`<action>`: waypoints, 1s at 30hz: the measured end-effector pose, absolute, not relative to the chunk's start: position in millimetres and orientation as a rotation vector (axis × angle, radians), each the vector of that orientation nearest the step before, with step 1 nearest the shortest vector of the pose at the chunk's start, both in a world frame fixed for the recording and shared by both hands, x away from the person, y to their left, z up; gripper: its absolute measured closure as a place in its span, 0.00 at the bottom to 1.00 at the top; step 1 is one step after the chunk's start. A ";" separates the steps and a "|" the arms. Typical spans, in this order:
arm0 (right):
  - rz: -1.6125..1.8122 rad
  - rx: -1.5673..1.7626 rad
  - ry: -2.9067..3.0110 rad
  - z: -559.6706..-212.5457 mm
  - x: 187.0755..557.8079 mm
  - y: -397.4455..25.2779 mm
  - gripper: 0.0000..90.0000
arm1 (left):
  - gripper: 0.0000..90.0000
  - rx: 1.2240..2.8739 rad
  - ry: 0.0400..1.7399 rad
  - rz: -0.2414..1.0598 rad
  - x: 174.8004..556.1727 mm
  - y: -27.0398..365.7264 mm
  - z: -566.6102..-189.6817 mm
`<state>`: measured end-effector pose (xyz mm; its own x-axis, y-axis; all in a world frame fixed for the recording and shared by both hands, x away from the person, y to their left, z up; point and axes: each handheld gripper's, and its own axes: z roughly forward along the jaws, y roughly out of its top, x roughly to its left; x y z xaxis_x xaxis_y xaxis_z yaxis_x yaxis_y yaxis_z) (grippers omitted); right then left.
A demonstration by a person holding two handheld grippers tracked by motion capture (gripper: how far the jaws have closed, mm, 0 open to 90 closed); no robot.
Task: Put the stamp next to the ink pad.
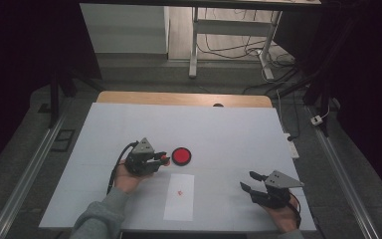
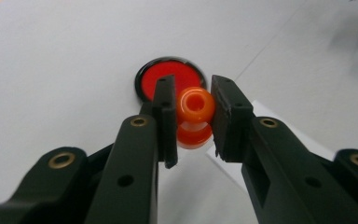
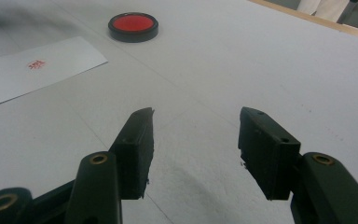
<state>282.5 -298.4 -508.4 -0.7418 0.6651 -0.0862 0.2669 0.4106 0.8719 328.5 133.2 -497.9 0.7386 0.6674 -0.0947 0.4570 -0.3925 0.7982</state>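
**Orange stamp held beside the ink pad**

From above, the left gripper point(image 1: 158, 160) holds a small orange stamp point(image 1: 165, 160) just beside the round red ink pad point(image 1: 181, 156) on the white table point(image 1: 238, 144). A paper slip point(image 1: 179, 196) with a red mark lies nearer the person. The right gripper point(image 1: 252, 181) rests well apart, near the table's front edge.

The left gripper view shows both jaws clamped on the stamp point(image 2: 195, 116), above the pad point(image 2: 168, 77).

In the right gripper view, the jaws stand wide apart, holding nothing.

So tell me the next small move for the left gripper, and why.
Probably carry the stamp back over the paper strip and press it beside the red mark. The left gripper grips it just short of the ink pad; the right gripper waits open.
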 end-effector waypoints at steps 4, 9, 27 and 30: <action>1.271 0.802 2.249 -508.9 283.0 -298.5 0.50 | 0.80 2.075 0.876 0.302 333.4 134.0 -505.9; 1.271 0.801 2.251 -509.0 282.9 -298.3 0.50 | 0.80 2.097 0.888 0.297 336.0 132.5 -511.8; 1.275 0.798 2.256 -509.9 283.2 -297.8 0.50 | 0.80 2.159 0.906 0.351 338.8 126.2 -526.1; 1.274 0.797 2.259 -510.0 283.3 -298.0 0.50 | 0.80 2.164 0.908 0.348 339.1 125.9 -527.9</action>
<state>283.3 -298.0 -510.0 -0.7448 0.6621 -0.0825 0.2721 0.4143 0.8685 339.1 125.9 -527.9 0.7113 0.7020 -0.0365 0.4982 -0.4668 0.7307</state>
